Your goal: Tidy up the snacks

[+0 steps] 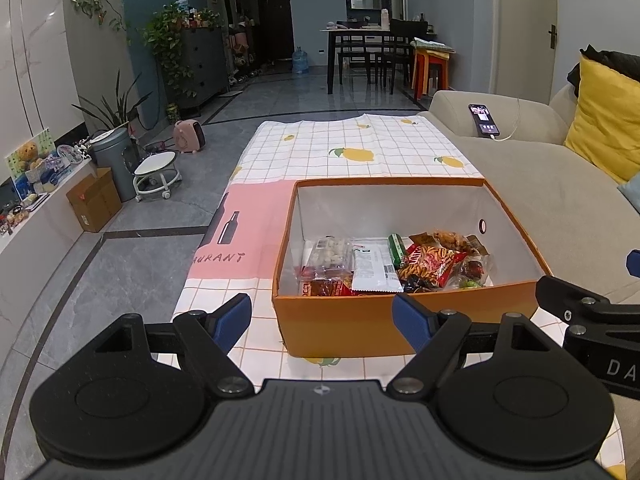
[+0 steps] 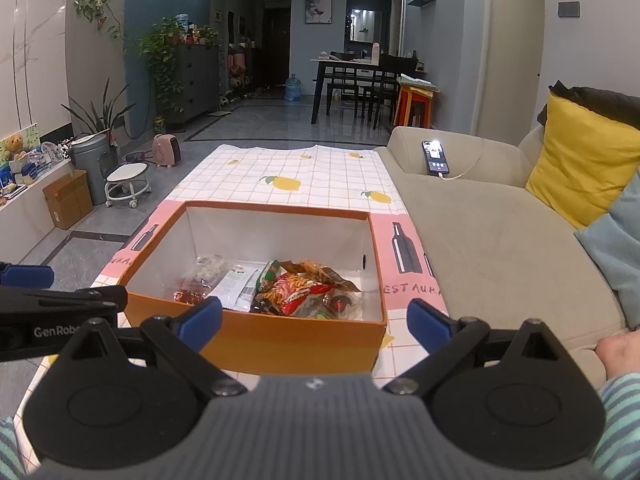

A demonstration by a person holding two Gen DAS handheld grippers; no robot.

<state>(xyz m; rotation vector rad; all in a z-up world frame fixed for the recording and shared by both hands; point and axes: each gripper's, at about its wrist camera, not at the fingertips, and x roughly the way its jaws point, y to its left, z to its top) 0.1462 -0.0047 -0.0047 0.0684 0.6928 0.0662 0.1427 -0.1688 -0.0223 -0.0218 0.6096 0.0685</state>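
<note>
An orange box (image 1: 340, 324) (image 2: 288, 340) with a white inside stands on the lemon-print tablecloth (image 1: 360, 148) (image 2: 320, 168). In its near half lie several snack packets (image 1: 394, 266) (image 2: 280, 286): a red chip bag (image 1: 430, 262), a white wrapper (image 1: 374, 270), a clear pack of white sweets (image 1: 330, 254). My left gripper (image 1: 322, 318) hovers open just before the box's near wall, holding nothing. My right gripper (image 2: 314, 322) is open too, over the near right corner, with nothing between its fingers. Each gripper shows at the edge of the other's view.
A beige sofa (image 2: 500, 240) runs along the table's right side, with a lit phone (image 2: 435, 156) on a cable, a yellow cushion (image 2: 580, 164) and a blue one. A person's striped sleeve (image 2: 624, 420) is at the lower right. Left on the floor: bin, stool, cardboard box (image 1: 94, 200).
</note>
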